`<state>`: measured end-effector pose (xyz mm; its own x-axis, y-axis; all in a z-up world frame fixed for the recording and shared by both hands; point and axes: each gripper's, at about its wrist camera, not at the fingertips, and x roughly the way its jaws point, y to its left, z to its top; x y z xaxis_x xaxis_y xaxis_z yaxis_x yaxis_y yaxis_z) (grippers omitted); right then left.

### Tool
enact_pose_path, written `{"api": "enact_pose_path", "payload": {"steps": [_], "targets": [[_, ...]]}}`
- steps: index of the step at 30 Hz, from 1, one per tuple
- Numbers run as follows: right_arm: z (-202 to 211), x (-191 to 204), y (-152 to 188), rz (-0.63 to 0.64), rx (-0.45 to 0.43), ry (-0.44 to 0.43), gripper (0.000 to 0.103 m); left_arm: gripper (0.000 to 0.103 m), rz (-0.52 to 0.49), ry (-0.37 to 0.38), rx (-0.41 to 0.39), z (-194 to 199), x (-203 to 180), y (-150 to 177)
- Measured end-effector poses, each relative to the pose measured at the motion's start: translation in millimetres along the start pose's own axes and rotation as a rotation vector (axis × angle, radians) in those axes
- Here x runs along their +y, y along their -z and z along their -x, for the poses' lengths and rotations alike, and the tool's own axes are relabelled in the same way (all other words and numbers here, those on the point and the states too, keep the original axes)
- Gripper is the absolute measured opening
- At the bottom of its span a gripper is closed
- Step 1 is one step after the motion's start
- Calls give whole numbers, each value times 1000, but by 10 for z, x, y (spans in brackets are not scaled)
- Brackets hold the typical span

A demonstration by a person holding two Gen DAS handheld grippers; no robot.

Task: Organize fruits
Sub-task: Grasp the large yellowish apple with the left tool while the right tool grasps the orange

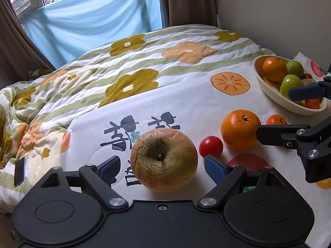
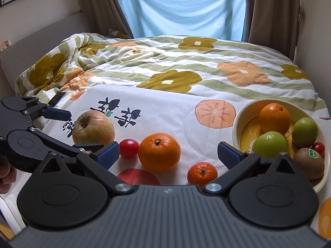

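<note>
A wrinkled brownish apple [image 1: 163, 159] lies on the white printed cloth [image 1: 186, 95], between the open fingers of my left gripper [image 1: 162, 168], which do not touch it. To its right lie a small red tomato [image 1: 211, 146], a big orange [image 1: 240, 129] and a small mandarin [image 1: 276, 120]. My right gripper [image 2: 168, 155] is open and empty, with the big orange [image 2: 158, 152] and the mandarin [image 2: 202, 173] between its fingers. The cream bowl [image 2: 238, 124] at the right holds an orange, two green apples, a kiwi and a small red fruit.
The cloth lies on a bed with a flowered, striped quilt [image 2: 186, 66]. A dark phone [image 1: 19, 171] lies on the quilt at the left. A blue sheet [image 2: 182, 6] and brown curtains hang behind the bed. A wall stands at the right.
</note>
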<state>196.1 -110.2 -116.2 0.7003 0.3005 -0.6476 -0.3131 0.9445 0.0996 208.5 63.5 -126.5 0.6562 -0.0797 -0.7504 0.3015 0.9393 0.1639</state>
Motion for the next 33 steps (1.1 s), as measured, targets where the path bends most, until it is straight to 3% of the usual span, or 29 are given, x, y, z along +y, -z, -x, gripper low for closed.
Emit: {"api": "enact_pose_path", "payload": {"steps": [5, 7, 19, 22, 33], "targets": [[-100, -26, 9, 10, 18, 4, 103, 88, 8, 28, 16, -132, 38, -4], [-146, -37, 2, 1, 26, -1, 103, 80, 14, 23, 10, -144, 42, -2], [-361, 37, -42, 74, 61, -41, 103, 80, 44, 33, 5, -93, 66, 46], [-435, 38, -45, 116, 72, -82, 97, 80, 48, 31, 13, -57, 65, 69], [-566, 70, -3, 199, 109, -138, 94, 80, 96, 4, 23, 102, 70, 216]]}}
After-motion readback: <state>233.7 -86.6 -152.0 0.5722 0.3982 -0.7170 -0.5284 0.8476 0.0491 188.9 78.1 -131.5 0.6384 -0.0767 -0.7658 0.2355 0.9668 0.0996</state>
